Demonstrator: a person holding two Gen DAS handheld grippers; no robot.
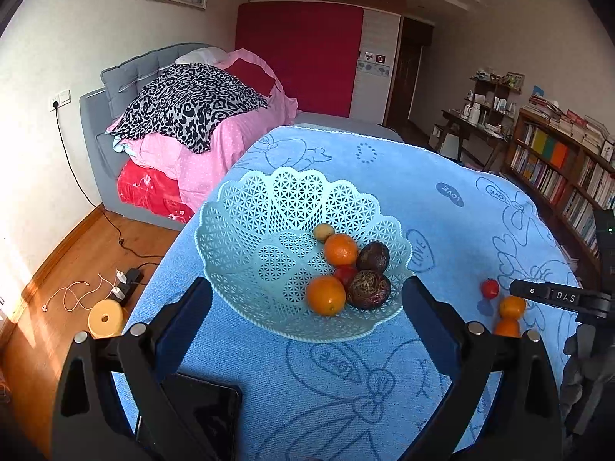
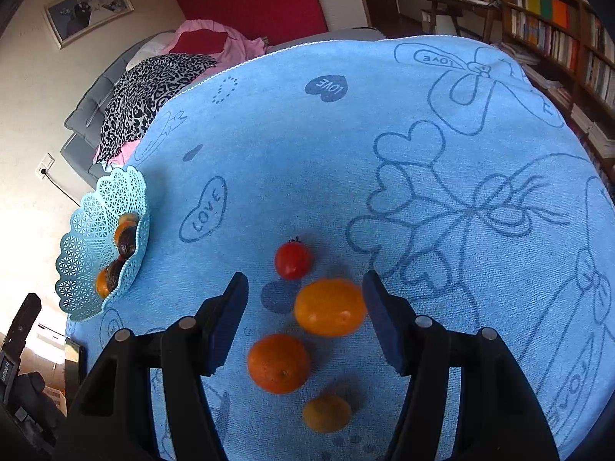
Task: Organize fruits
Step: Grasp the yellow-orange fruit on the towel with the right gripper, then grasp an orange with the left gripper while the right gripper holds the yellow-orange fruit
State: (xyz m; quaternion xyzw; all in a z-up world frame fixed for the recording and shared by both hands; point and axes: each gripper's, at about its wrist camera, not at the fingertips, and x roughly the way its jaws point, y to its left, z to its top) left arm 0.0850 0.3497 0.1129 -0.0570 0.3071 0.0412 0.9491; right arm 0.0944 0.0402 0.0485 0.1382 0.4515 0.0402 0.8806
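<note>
1. The left gripper point(image 1: 307, 292) is gaping wide and holding nothing — the lattice basket point(image 1: 246, 207) is sitting just ahead, between its fingers.
2. The right gripper point(image 2: 305, 299) is spreading wide around an orange point(image 2: 329, 307), which is lying close to its right finger.
3. A small tomato point(image 2: 293, 260) is resting just beyond the fingertips — another orange point(image 2: 278, 363) is lying nearer in.

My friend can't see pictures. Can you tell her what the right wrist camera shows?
The right gripper is open over a blue towel, its fingers on either side of an orange. A red tomato, another orange and a small yellow fruit lie close by.
</note>
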